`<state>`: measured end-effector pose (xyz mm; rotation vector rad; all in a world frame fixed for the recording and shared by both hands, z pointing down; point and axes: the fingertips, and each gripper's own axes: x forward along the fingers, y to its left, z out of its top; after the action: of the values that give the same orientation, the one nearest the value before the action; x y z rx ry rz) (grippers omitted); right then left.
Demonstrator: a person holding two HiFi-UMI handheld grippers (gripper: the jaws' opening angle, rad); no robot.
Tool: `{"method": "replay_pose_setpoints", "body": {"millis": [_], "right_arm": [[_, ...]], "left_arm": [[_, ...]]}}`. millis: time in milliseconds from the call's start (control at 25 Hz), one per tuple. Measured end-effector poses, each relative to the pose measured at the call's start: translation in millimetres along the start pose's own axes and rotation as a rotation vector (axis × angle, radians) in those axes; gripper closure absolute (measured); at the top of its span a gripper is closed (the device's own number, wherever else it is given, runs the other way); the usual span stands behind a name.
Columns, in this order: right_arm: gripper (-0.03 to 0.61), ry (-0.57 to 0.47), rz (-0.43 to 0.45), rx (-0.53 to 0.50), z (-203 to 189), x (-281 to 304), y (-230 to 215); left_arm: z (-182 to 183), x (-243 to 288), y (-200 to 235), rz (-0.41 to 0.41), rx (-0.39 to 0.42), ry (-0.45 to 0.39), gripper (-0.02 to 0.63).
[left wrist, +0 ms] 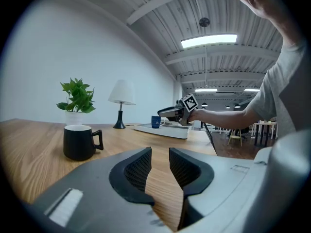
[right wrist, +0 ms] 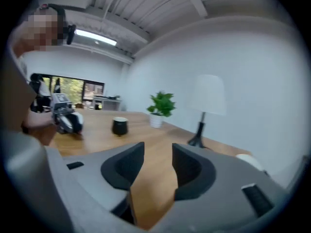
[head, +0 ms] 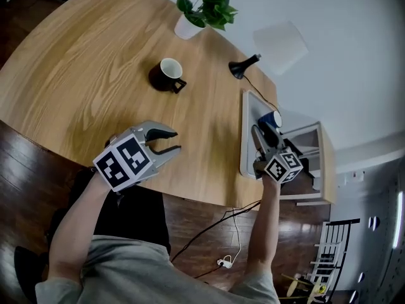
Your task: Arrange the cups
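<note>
A round wooden table (head: pixel 95 62) stands on a dark plank floor (head: pixel 25 163) beside a plain white wall (head: pixel 354 43). A white-shaded table lamp (left wrist: pixel 121 93) and a potted plant (left wrist: pixel 76 98) sit near its far edge. Strip lights (left wrist: pixel 209 41) line the ribbed ceiling (left wrist: pixel 160 13), and distant windows (right wrist: pixel 80 89) show greenery.

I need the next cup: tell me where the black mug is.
Head view, upper middle: the black mug stands on the table, near the plant, beyond the left gripper.
</note>
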<state>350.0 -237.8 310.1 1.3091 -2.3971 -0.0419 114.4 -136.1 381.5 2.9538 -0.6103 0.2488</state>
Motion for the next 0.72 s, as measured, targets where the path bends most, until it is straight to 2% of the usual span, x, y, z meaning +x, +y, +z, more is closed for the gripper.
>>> {"method": "replay_pose_setpoints", "body": {"millis": [120, 200, 280, 520, 720], "right_arm": [[0.405, 0.044, 0.239, -0.041, -12.7, 38.7, 99.0], [0.405, 0.075, 0.322, -0.06, -24.5, 59.1, 139.2], [0.405, 0.101, 0.368, -0.069, -33.9, 77.1, 162.6], [0.403, 0.17, 0.424, -0.114, -41.2, 108.6, 187.7], [0.403, 0.083, 0.354, -0.125, -6.3, 144.9, 169.5]], "left_arm": [[1.4, 2.2, -1.8, 0.004, 0.002, -0.009, 0.489], [1.7, 3.1, -2.0, 0.003, 0.005, -0.011, 0.489], [0.7, 2.8, -1.4, 0.004, 0.005, -0.011, 0.489], [0.5, 1.8, -0.3, 0.008, 0.013, -0.011, 0.468], [1.0, 2.4, 1.4, 0.016, 0.011, -0.011, 0.46]]}}
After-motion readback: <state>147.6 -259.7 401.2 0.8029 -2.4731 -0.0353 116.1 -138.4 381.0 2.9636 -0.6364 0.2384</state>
